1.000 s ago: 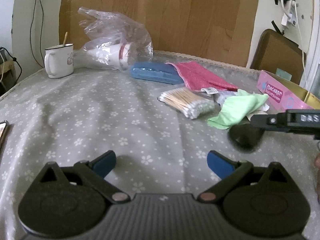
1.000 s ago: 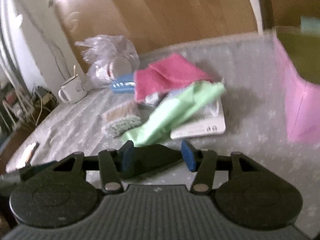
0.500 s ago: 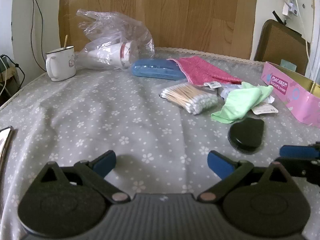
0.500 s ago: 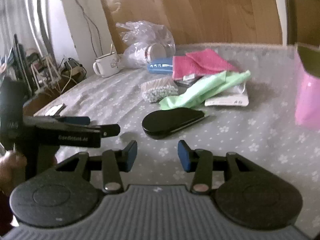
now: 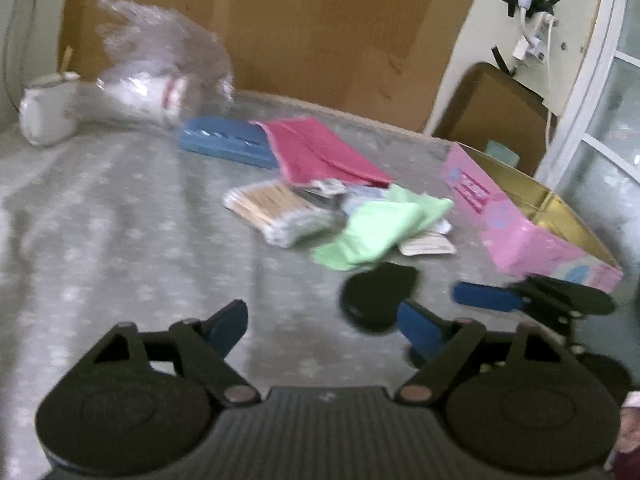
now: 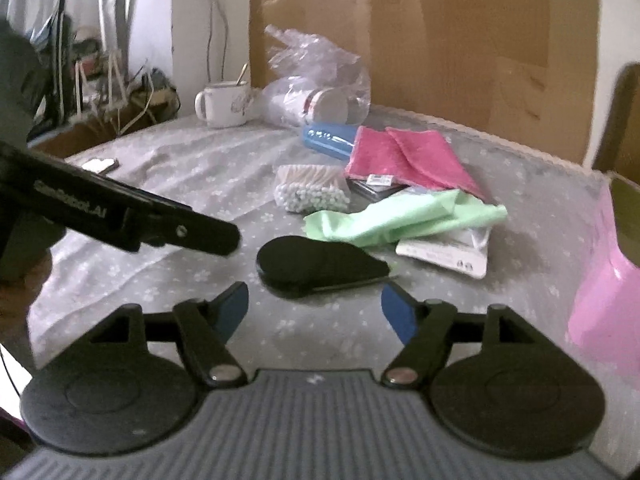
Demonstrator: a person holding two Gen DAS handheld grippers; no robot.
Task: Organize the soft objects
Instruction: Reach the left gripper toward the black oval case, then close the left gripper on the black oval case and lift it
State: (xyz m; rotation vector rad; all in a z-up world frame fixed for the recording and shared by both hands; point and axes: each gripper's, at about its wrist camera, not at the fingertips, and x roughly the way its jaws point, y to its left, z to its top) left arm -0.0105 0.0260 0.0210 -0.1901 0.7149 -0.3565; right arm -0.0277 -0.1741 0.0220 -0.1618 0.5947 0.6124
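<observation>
On the bench (image 6: 168, 168), under its grey flowered cloth, the count from left to right runs: one white mug (image 6: 222, 104), one crumpled clear plastic bag (image 6: 316, 80), one blue case (image 6: 330, 141), one pack of cotton swabs (image 6: 312, 188), one black oval pouch (image 6: 320, 266), one pink cloth (image 6: 408, 158), one green cloth (image 6: 404, 220), one white printed packet (image 6: 452, 252) and one pink box (image 6: 608, 300).

The pink cloth lies folded flat at twelve o'clock from the pouch, one corner over the blue case. The green cloth is loosely bunched in a long strip at about one o'clock from the pouch, its near end just touching it and its far end over the white packet.

The left gripper (image 5: 322, 326) has its jaws wide apart after just closing a little; nothing is between them, with the pouch (image 5: 376, 296) at one o'clock beyond its right finger. The right gripper (image 6: 314, 308) has jaws that have just been opening and stand wide, empty, the pouch just ahead of them.
</observation>
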